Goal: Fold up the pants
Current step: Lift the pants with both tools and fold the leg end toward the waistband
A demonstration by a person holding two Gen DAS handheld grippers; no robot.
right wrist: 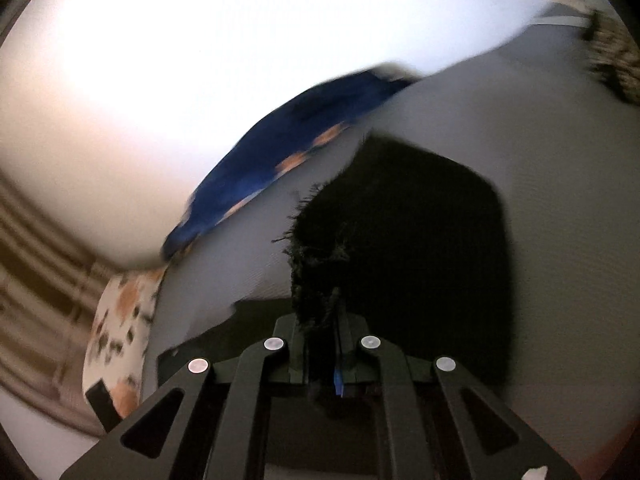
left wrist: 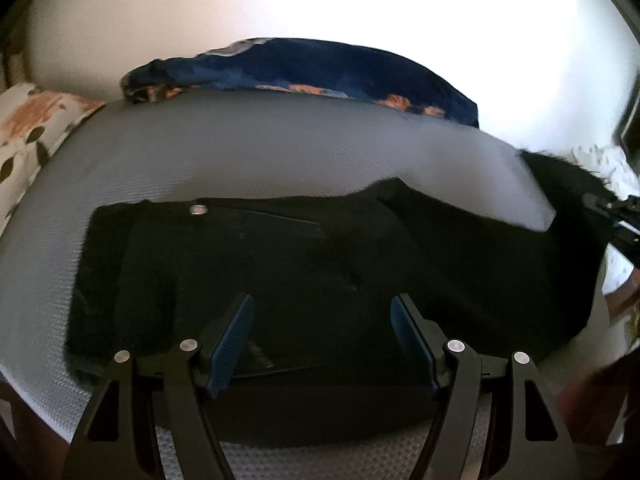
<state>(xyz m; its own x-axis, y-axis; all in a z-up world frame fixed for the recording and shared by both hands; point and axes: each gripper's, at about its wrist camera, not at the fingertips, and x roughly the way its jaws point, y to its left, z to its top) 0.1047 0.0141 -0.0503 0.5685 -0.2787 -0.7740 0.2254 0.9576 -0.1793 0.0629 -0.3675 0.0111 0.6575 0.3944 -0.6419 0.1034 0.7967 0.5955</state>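
Black fingers (right wrist: pixel 320 344) of our right gripper pinch the pants' (left wrist: pixel 320 272) frayed hem; our left gripper (left wrist: pixel 322 340) hovers open. Thin grip may slip, collapsing the fold.

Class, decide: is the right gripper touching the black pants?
Touching. The right wrist view shows the right gripper with jaws closed on the frayed hem of the black pants.
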